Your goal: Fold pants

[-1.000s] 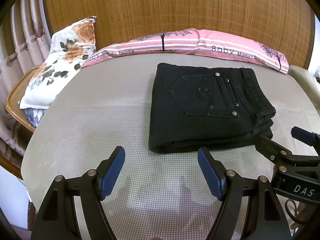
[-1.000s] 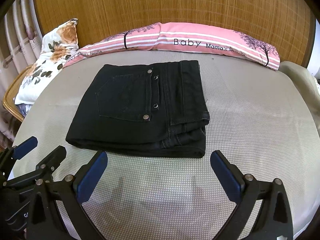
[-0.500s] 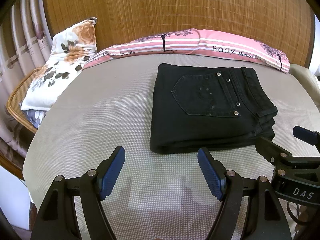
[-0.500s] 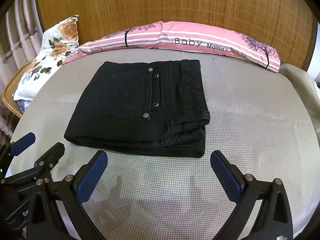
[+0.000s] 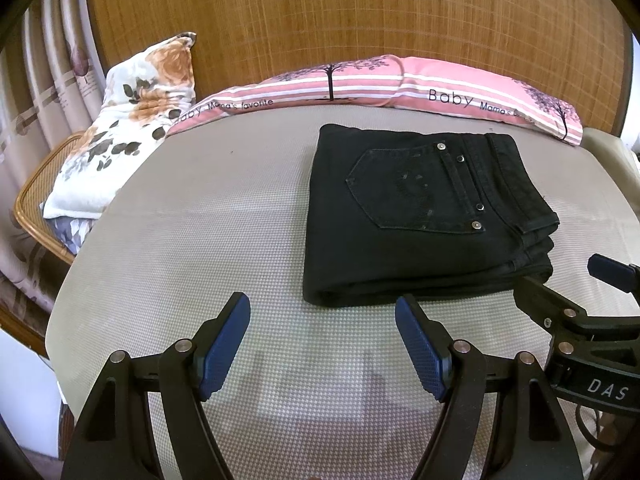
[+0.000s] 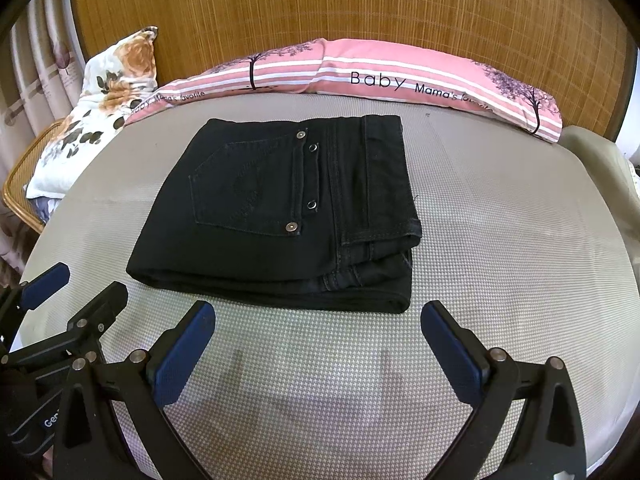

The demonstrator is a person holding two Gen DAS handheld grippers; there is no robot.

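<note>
the pants (image 5: 424, 220) lie as a compact black rectangle on the grey mattress (image 5: 200, 240), toward its far edge and just short of the pink pillow (image 5: 440, 92) that runs along the woven headboard (image 5: 320, 12). back pocket faces up, waistband layers stacked at the right-hand end, fold edge toward you. judged from this shape, the folding is done or nearly so: several layers sit flush, with no leg trailing out.

your left claw (image 5: 322, 344) hangs above the near edge of the mattress, blue pads (image 5: 224, 352) spread wide, nothing between them. it sits off the near left corner of the bundle, apart from the cloth.

your right claw (image 6: 318, 350) is likewise wide apart and empty, near the bundle's near edge but not touching it. in the left view it shows at the right (image 5: 560, 292), beside the waistband end.

reading of the placement: both claws are clear of the cloth, probably so the stack is not dragged out of square. the bundle is well inside the mattress edges, so it should not slide off.

floral pillow (image 5: 128, 128) leans at the far left corner, over a rattan chair (image 5: 36, 200); neither touches the pants.

risk, if you touch up: pinching only the top layer at the waistband end would peel the stack open.
</note>
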